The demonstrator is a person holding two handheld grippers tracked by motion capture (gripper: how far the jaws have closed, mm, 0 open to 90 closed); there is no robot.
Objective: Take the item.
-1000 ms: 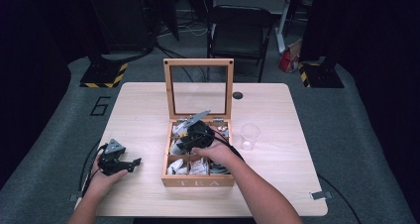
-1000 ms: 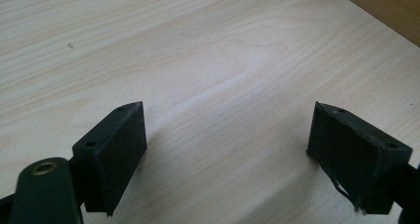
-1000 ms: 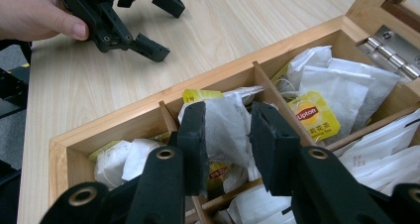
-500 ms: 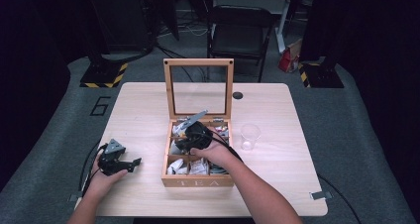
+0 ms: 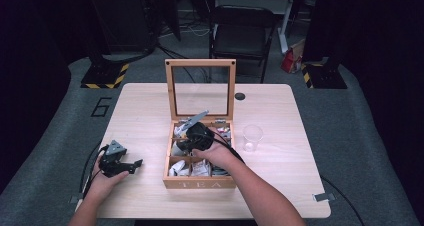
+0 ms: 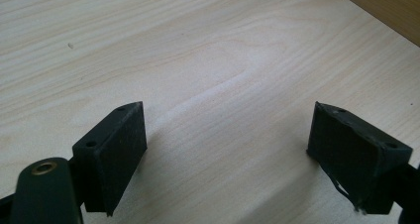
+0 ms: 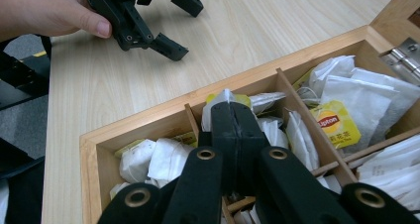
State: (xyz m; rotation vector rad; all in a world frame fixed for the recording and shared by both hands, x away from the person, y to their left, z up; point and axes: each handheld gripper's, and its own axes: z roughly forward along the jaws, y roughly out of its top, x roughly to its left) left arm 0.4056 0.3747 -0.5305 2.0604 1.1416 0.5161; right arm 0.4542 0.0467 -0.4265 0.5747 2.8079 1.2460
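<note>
Tea bags in white paper, some with yellow tags reading "Lipton" (image 7: 333, 121), filled the compartments of a light wooden box (image 5: 200, 183) that sat at the centre of the high view on the pale wood-grain table (image 5: 145, 111). The box's front wall carried the carved word "TEA", and its glass-paned lid (image 5: 200, 88) stood upright behind the compartments. The right gripper (image 5: 186, 147), black with a grey plate on top, reached down into the box from the person's right hand (image 5: 216, 153); in the right gripper view its jaws were pressed together on a white tea bag (image 7: 224, 101) showing at their tip over a middle compartment. The left gripper (image 5: 131, 164), also black, rested low over the table at the lower left of the high view, held in the left hand (image 5: 106, 178) and well apart from the box; the left gripper view showed its two jaws spread wide with bare table between them. A clear plastic cup (image 5: 252, 137) stood just right of the box. On the grey floor at the left of the high view a painted "6" (image 5: 101, 106) could be read.
</note>
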